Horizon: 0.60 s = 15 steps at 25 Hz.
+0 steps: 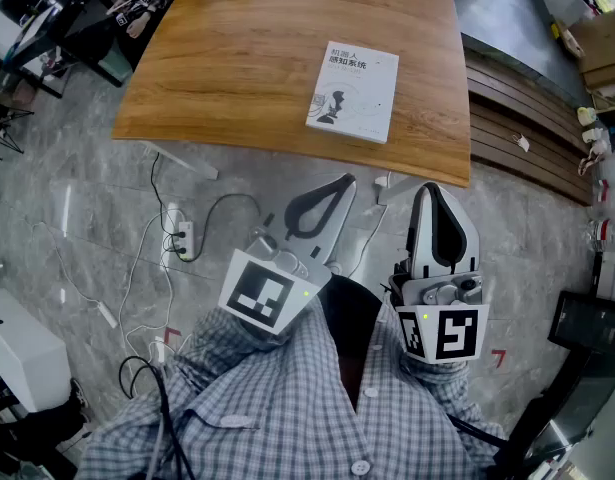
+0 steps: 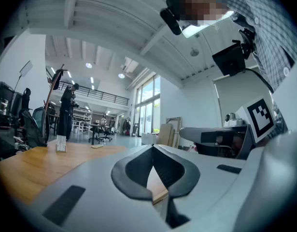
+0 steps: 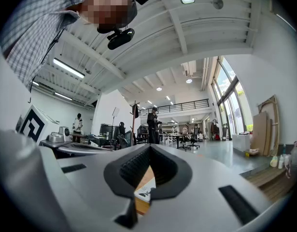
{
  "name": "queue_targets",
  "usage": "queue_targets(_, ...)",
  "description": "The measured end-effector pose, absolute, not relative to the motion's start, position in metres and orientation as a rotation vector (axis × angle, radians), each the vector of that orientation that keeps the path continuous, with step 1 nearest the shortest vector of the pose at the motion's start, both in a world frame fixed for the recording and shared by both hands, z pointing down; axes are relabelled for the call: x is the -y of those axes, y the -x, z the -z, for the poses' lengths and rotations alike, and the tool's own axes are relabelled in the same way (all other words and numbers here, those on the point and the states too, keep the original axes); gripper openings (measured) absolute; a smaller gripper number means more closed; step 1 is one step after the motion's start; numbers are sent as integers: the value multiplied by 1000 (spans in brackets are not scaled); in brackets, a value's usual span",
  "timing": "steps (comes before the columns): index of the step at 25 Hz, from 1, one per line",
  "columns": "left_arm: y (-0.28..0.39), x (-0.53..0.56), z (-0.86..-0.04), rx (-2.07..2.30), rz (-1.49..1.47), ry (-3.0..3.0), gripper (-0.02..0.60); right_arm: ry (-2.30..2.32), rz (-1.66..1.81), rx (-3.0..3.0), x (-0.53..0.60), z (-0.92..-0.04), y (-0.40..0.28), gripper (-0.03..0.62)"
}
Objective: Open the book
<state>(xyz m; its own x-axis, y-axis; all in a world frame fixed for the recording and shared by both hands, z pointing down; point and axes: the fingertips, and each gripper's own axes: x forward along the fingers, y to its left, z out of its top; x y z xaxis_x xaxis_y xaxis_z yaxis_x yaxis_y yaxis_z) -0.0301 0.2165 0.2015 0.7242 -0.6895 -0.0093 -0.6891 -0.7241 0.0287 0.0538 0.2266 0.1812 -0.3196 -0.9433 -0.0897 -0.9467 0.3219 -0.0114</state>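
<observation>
One risk: shut tips may shove the closed book [image 1: 353,91], lying on the table [image 1: 237,58] by its near right edge, off it instead of lifting its cover. The left gripper [image 1: 345,182] and right gripper [image 1: 430,190] hang well short of it, jaws pressed together, holding nothing.
</observation>
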Motion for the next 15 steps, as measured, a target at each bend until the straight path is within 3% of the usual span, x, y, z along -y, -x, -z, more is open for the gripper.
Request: queue_targets(15, 31, -222, -197, 1175, 26, -2894, 0, 1781, -48, -2497, -235, -181, -56, 17)
